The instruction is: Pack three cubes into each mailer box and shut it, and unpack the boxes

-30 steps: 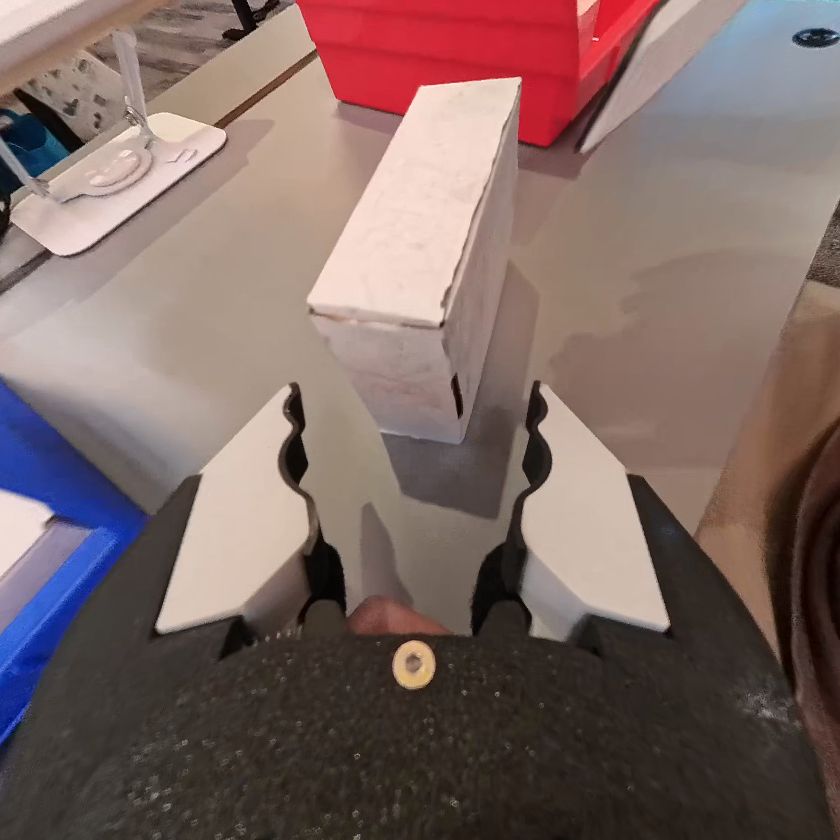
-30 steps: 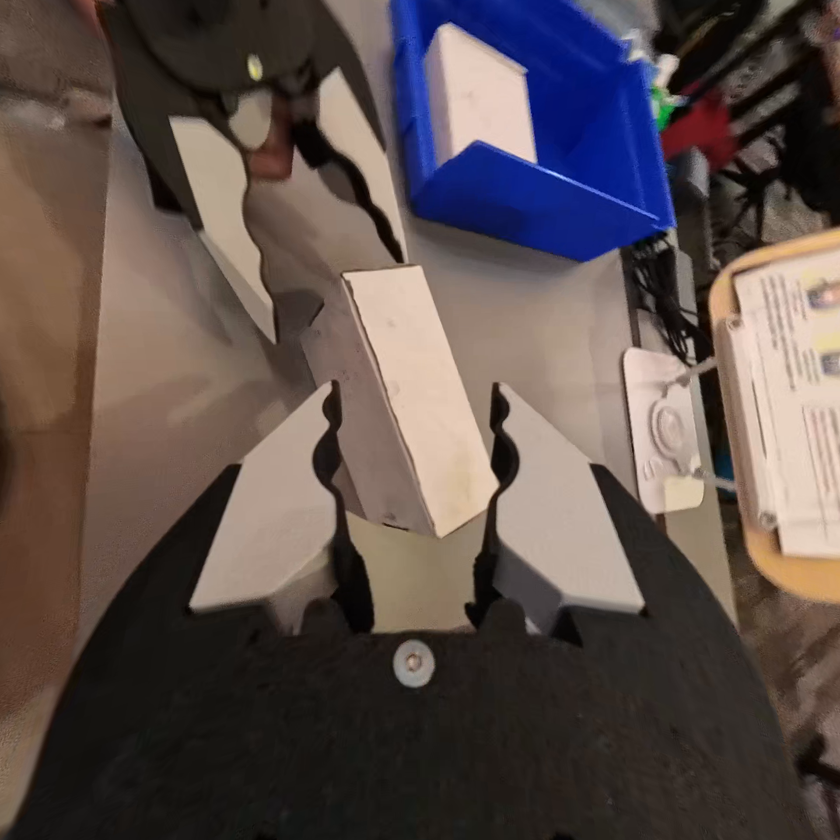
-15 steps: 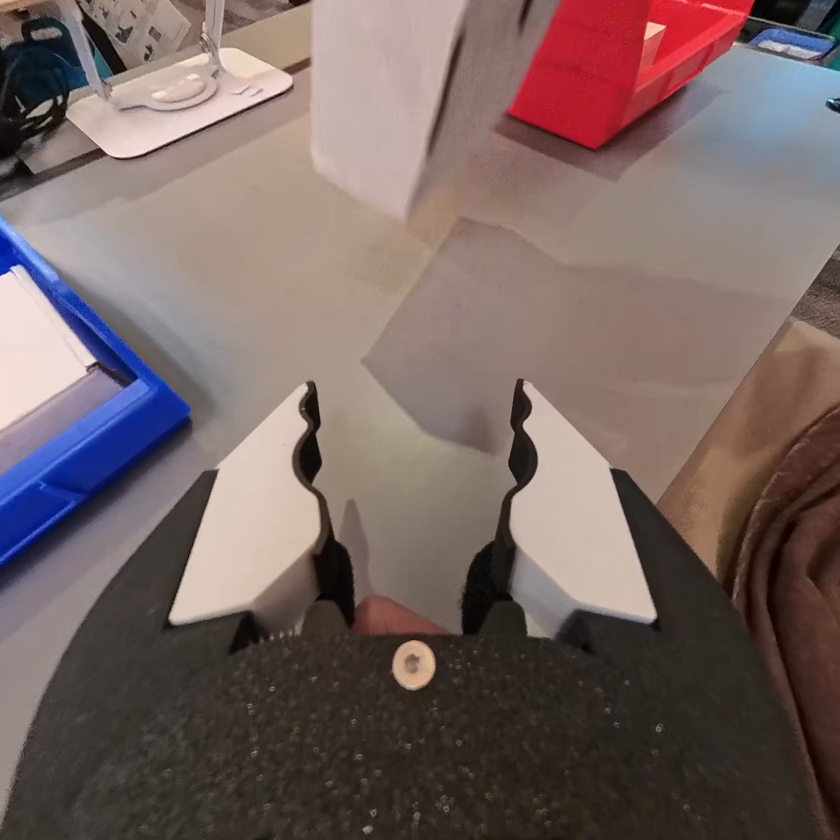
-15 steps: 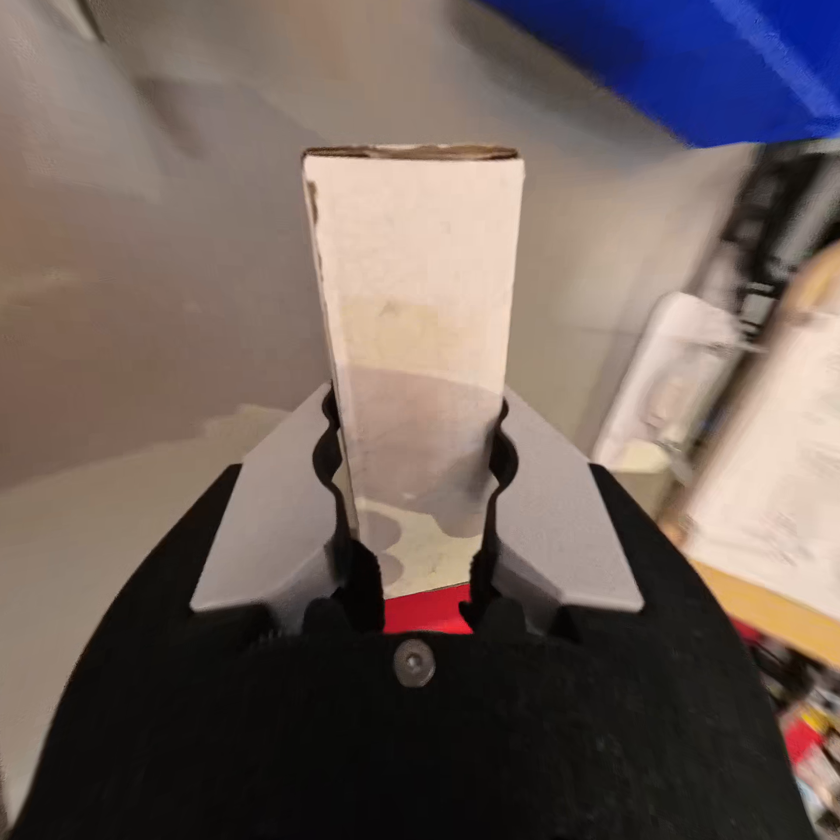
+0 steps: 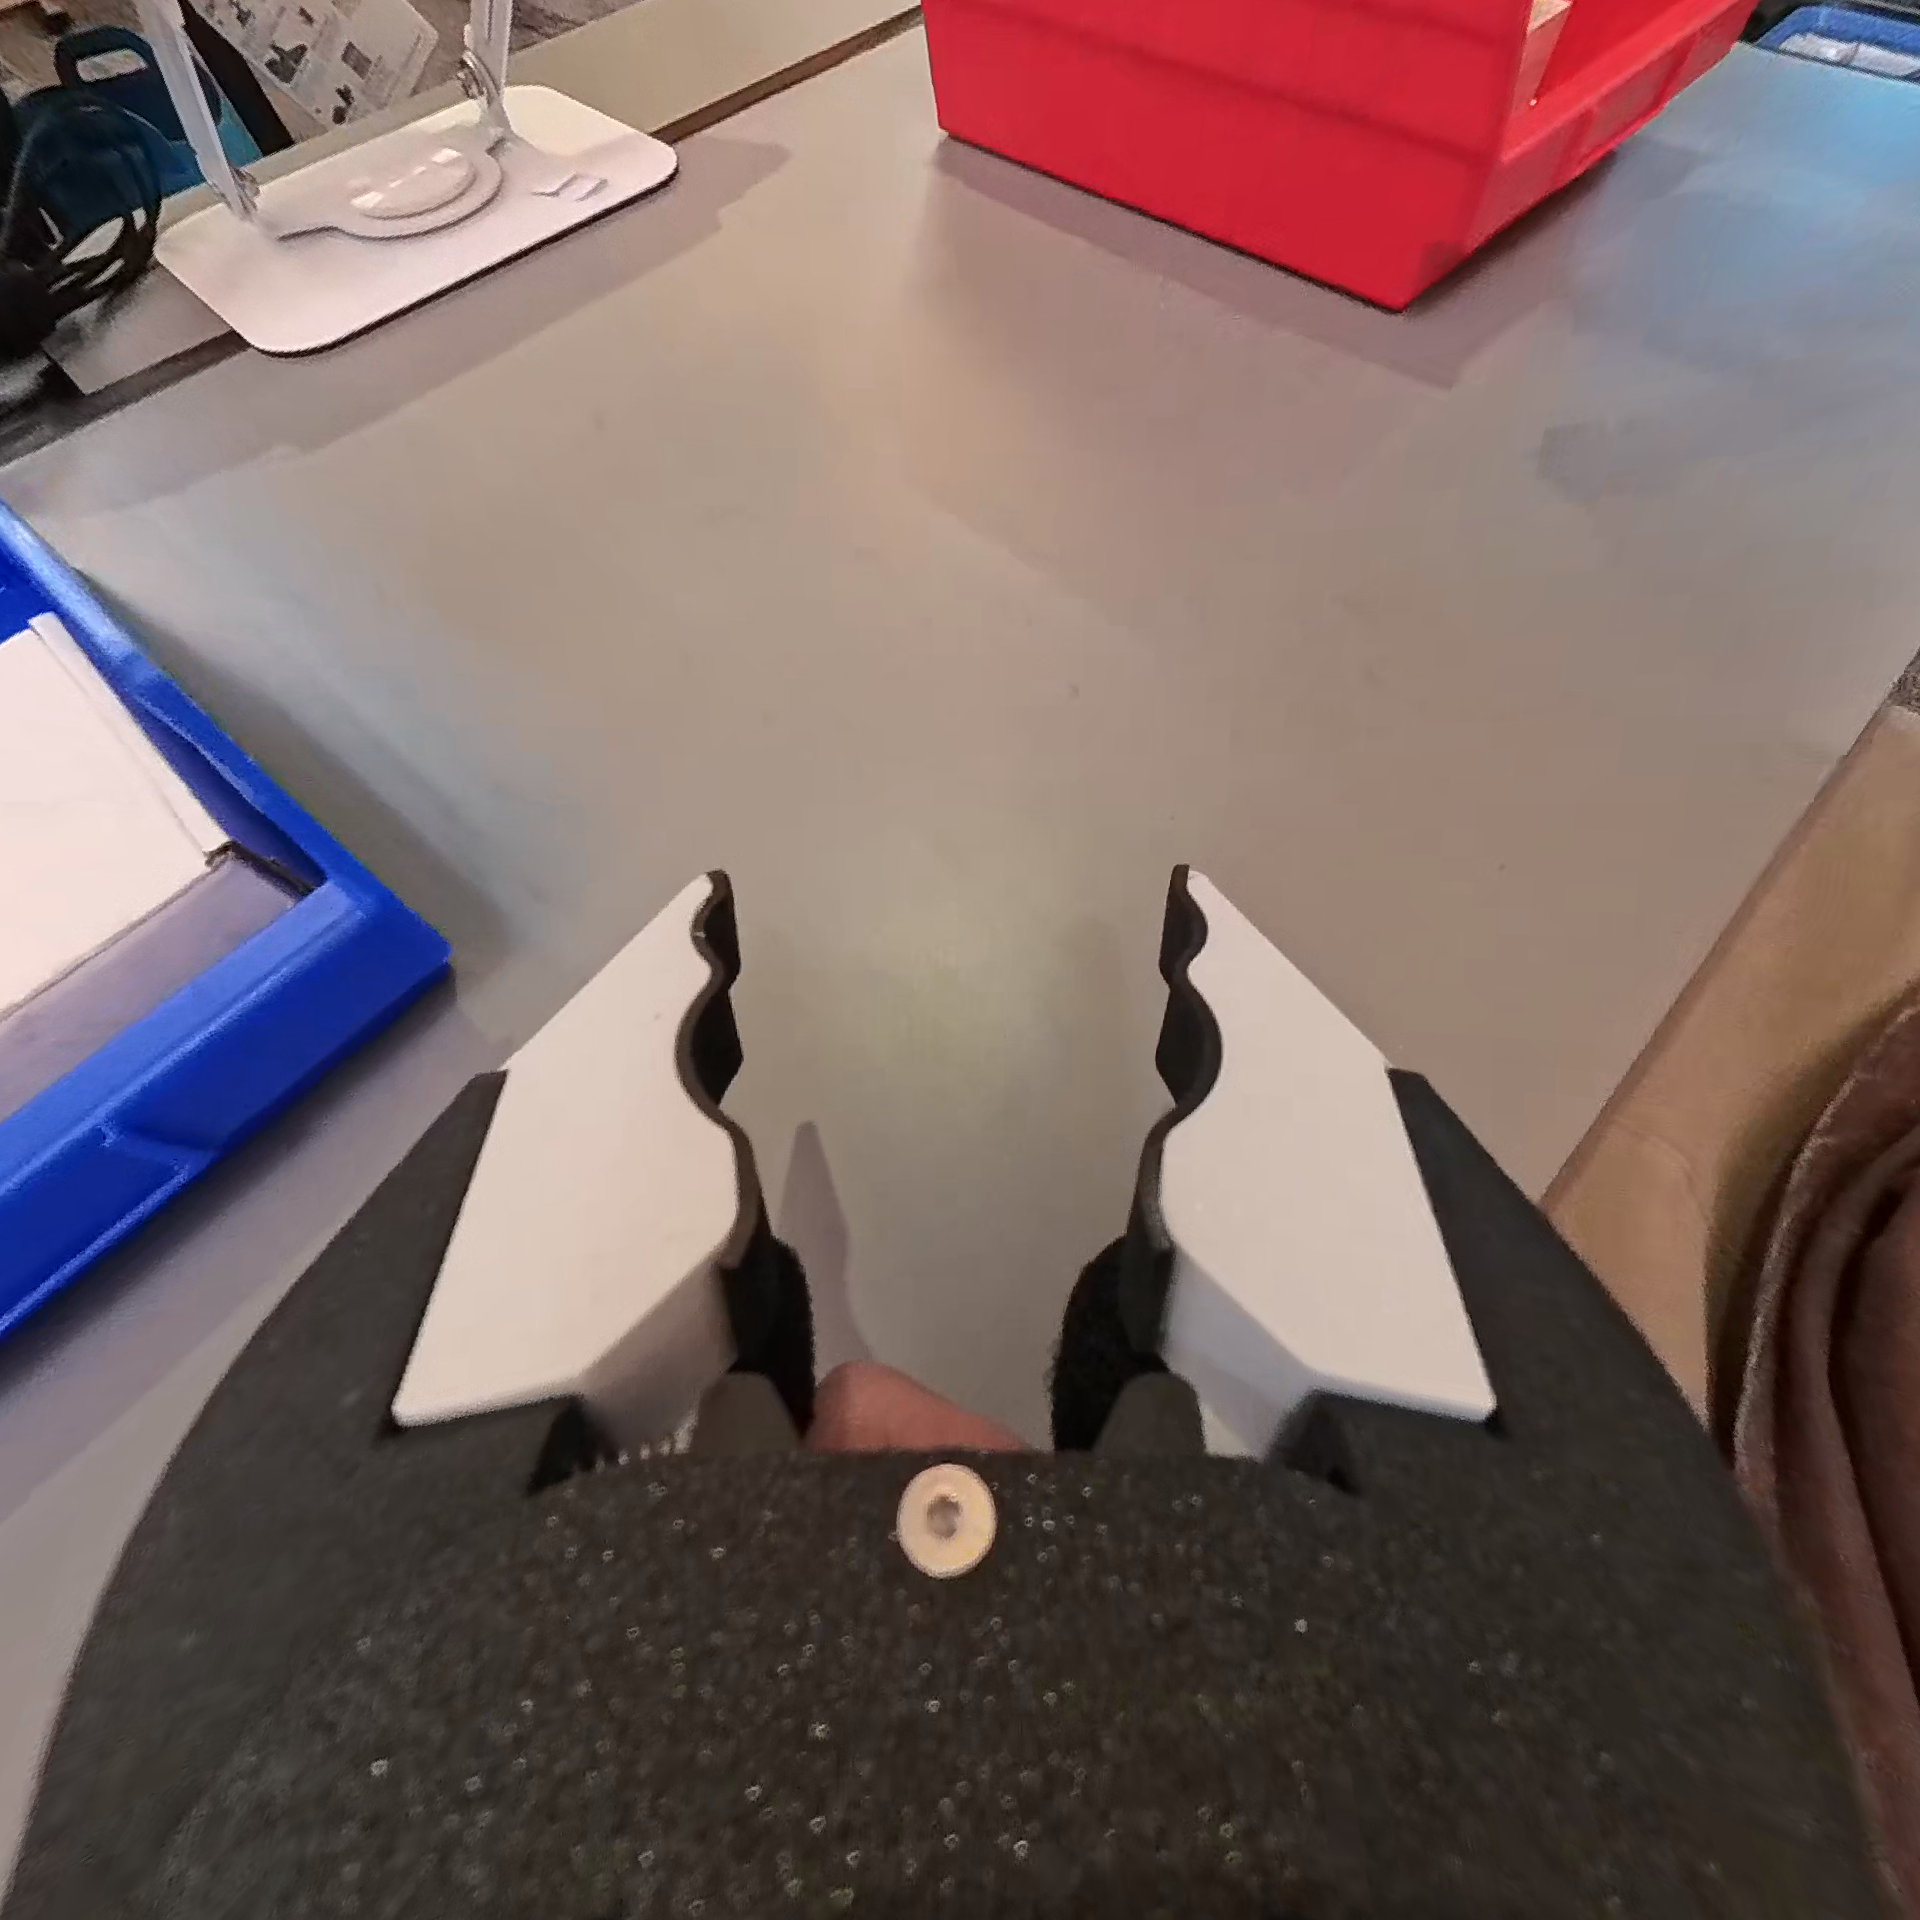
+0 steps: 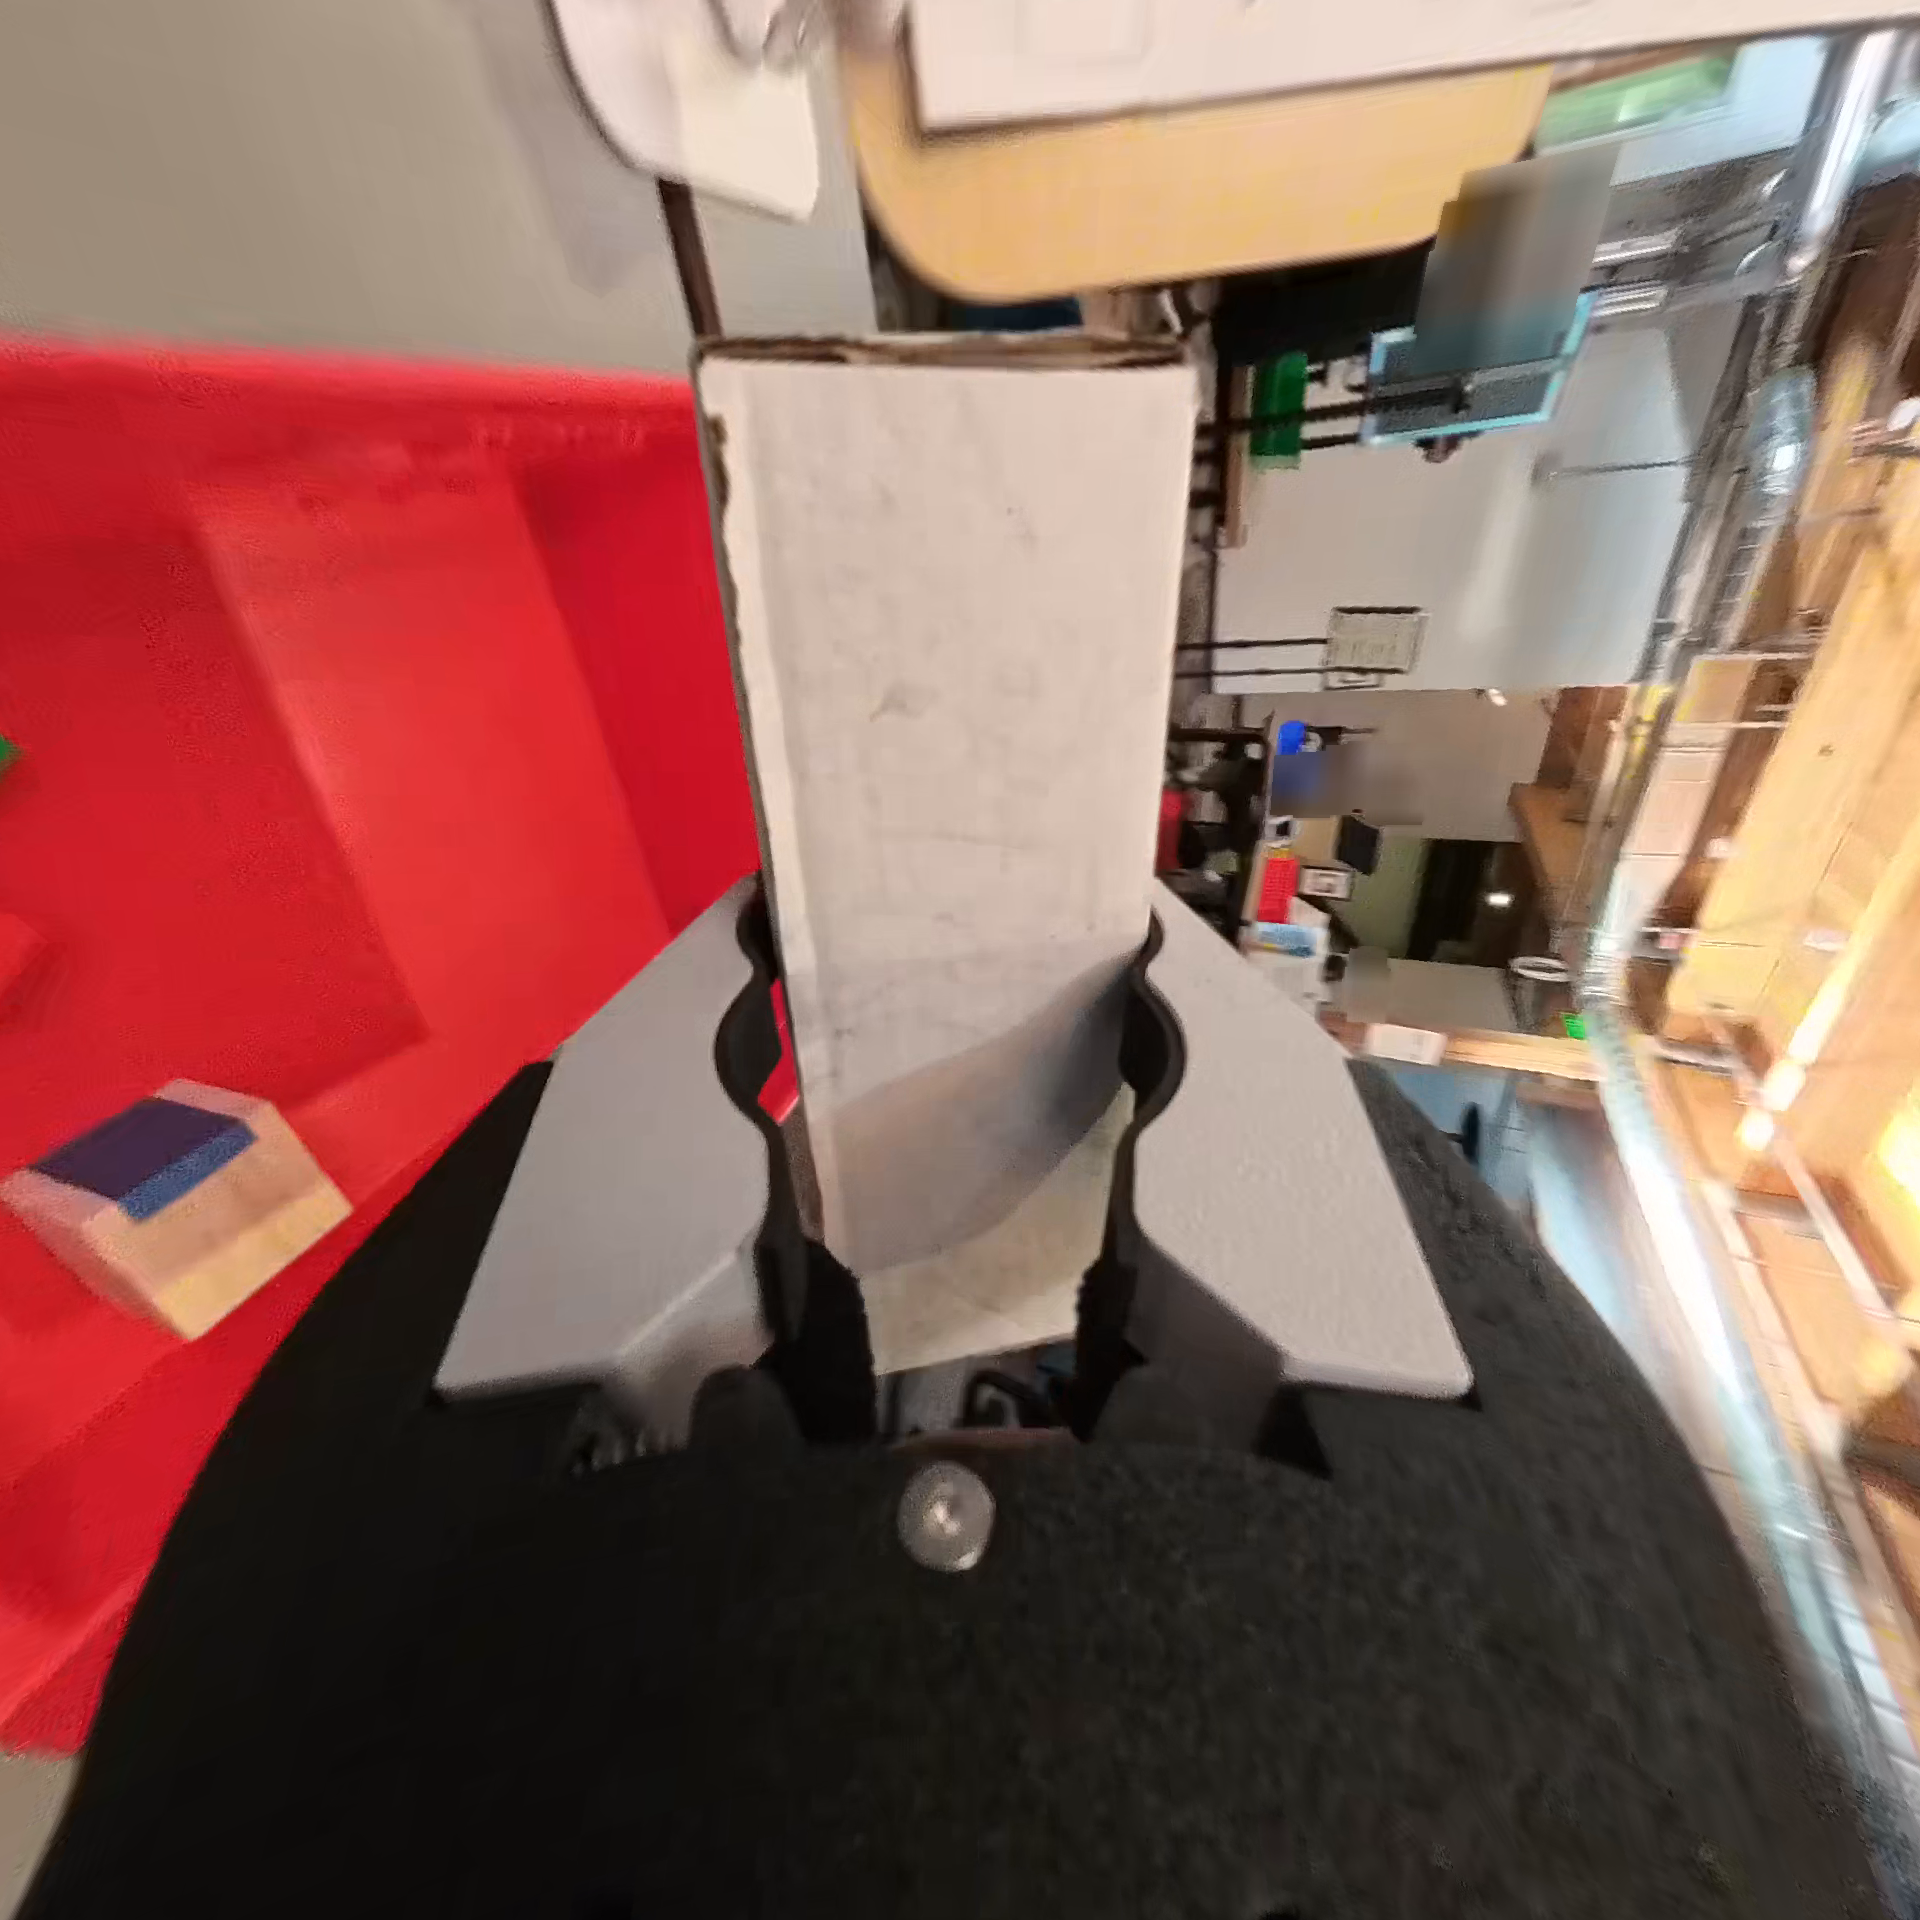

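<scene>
My right gripper [image 6: 951, 925] is shut on a white mailer box [image 6: 956, 665] and holds it in the air beside the red bin [image 6: 312, 644]. The box is closed and points away from the camera. In the red bin lies a wooden cube with a blue face [image 6: 177, 1195]; a green bit shows at the bin's left edge. My left gripper [image 5: 948, 883] is open and empty, low over the grey table [image 5: 935, 582]. Another white mailer box [image 5: 73, 810] lies in the blue bin [image 5: 208, 1039] at the left. The red bin [image 5: 1299, 125] stands at the table's far side.
A white flat stand base [image 5: 416, 218] sits at the table's far left. A person's brown sleeve [image 5: 1829, 1351] is at the right edge of the left wrist view. A light wooden tabletop [image 6: 1143, 156] and shelves lie beyond the held box. Across from one pair of fingers to the other is roughly 50 cm.
My right gripper has lifted the mailer box off the table and swung it over beside the red bin. The box has left the left wrist view. My left gripper has drawn back, still open.
</scene>
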`<control>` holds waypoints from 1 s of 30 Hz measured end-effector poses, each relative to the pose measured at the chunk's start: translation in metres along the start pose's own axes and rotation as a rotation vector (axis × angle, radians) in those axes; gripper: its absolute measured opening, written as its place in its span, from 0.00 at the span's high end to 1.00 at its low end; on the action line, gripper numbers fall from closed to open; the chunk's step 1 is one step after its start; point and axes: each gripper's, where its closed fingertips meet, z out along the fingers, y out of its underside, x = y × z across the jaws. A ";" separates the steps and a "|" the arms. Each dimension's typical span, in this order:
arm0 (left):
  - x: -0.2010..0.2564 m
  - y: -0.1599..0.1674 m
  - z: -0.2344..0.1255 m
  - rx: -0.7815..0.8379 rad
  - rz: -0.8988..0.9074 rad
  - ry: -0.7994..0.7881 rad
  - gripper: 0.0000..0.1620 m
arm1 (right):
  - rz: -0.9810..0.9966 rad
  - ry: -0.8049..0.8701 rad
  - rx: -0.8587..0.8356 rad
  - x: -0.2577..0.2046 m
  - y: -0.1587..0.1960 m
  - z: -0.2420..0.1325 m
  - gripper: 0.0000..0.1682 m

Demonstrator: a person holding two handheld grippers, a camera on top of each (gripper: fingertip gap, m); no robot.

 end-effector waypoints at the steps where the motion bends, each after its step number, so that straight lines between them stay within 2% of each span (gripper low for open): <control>1: 0.000 0.000 0.001 0.000 0.000 0.001 0.51 | -0.036 0.044 -0.006 -0.010 0.005 0.007 0.62; 5: 0.001 0.004 0.008 -0.018 0.001 0.010 0.52 | -0.142 0.088 0.006 -0.047 0.000 0.032 0.61; 8: 0.003 0.006 0.013 -0.030 0.007 0.015 0.52 | -0.157 0.058 -0.018 -0.060 0.003 0.057 0.61; 12: 0.006 0.006 0.016 -0.037 0.023 0.018 0.52 | -0.135 -0.039 -0.073 -0.080 0.025 0.090 0.61; 16: 0.009 0.007 0.018 -0.041 0.037 0.025 0.54 | -0.129 -0.090 -0.080 -0.093 0.033 0.109 0.60; 21: 0.010 0.009 0.019 -0.054 0.053 0.028 0.54 | -0.085 -0.267 -0.094 -0.123 0.039 0.108 0.42; 27: 0.010 0.008 0.015 -0.043 0.054 0.033 0.55 | -0.026 -0.447 -0.088 -0.136 0.035 0.080 0.43; 30: 0.011 0.008 0.015 -0.045 0.049 0.035 0.54 | 0.004 -0.422 -0.106 -0.128 0.038 0.088 0.45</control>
